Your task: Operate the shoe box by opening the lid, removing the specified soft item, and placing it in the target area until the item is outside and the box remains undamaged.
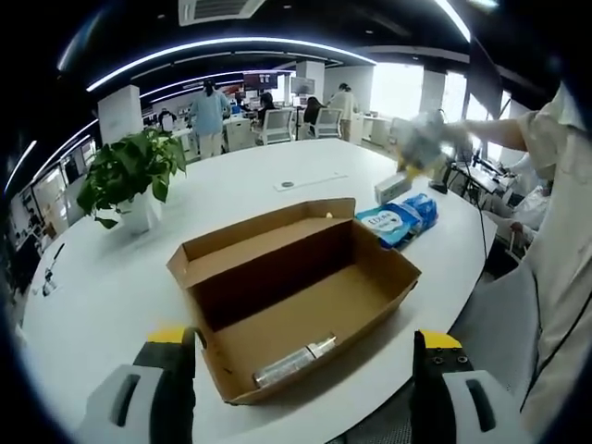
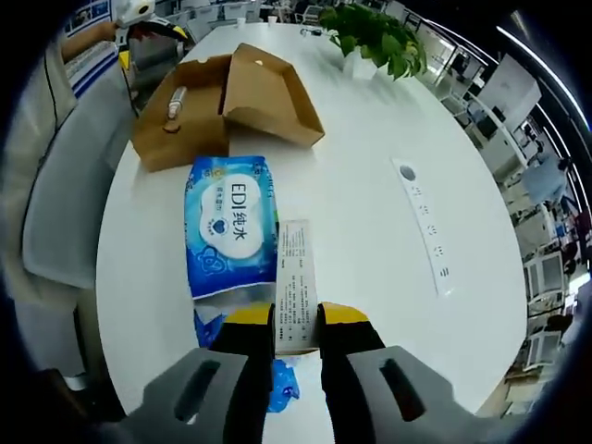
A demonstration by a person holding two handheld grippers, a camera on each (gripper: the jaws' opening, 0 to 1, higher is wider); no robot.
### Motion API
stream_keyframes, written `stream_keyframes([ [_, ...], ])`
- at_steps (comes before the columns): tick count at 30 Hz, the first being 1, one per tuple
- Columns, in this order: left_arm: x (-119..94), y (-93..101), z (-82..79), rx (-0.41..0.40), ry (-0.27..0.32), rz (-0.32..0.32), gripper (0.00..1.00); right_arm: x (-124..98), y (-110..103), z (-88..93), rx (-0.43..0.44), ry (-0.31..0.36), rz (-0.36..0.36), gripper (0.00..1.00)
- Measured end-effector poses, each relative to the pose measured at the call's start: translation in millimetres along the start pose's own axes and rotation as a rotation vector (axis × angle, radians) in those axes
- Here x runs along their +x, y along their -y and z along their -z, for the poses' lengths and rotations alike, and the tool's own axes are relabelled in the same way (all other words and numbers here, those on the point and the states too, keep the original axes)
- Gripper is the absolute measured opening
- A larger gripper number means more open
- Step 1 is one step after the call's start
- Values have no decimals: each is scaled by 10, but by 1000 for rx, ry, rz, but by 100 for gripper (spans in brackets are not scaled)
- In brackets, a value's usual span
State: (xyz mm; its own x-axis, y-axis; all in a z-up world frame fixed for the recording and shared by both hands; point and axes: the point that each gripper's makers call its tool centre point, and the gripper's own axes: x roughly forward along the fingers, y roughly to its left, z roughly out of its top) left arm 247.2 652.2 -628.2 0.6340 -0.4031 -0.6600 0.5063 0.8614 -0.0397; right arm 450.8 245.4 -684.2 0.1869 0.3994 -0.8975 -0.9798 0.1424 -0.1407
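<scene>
Your shoe box (image 1: 294, 296) is lying open, a tube (image 1: 294, 361) inside. Your right gripper (image 2: 297, 326) is pinching a white carton (image 2: 296, 285) beside the wipes pack (image 2: 229, 231) on the bench (image 2: 370, 203); your left gripper (image 1: 305, 351) jaws are spread wide.

One shoe box (image 1: 294, 296), one blue wipes pack (image 2: 229, 231) (soft), one potted plant (image 1: 129, 180).

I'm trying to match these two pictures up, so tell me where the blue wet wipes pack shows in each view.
Left gripper view: the blue wet wipes pack lies right of centre on the white table, just beyond the open cardboard box.
Right gripper view: the pack lies left of centre, between the box and the right gripper.
Shared landmark: the potted plant, at upper left there, top centre here.
</scene>
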Motion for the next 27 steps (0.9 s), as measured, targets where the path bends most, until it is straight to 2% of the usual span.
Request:
stream_keyframes([
  [10,70,-10,5,9,-25,9,100,145,59,192,-25,-52,-8,15],
  [17,103,-4,-5,13,-34,13,100,172,119,395,-32,-92,-9,15],
  [27,121,19,14,23,-51,21,100,218,176,587,-43,-141,-15,16],
])
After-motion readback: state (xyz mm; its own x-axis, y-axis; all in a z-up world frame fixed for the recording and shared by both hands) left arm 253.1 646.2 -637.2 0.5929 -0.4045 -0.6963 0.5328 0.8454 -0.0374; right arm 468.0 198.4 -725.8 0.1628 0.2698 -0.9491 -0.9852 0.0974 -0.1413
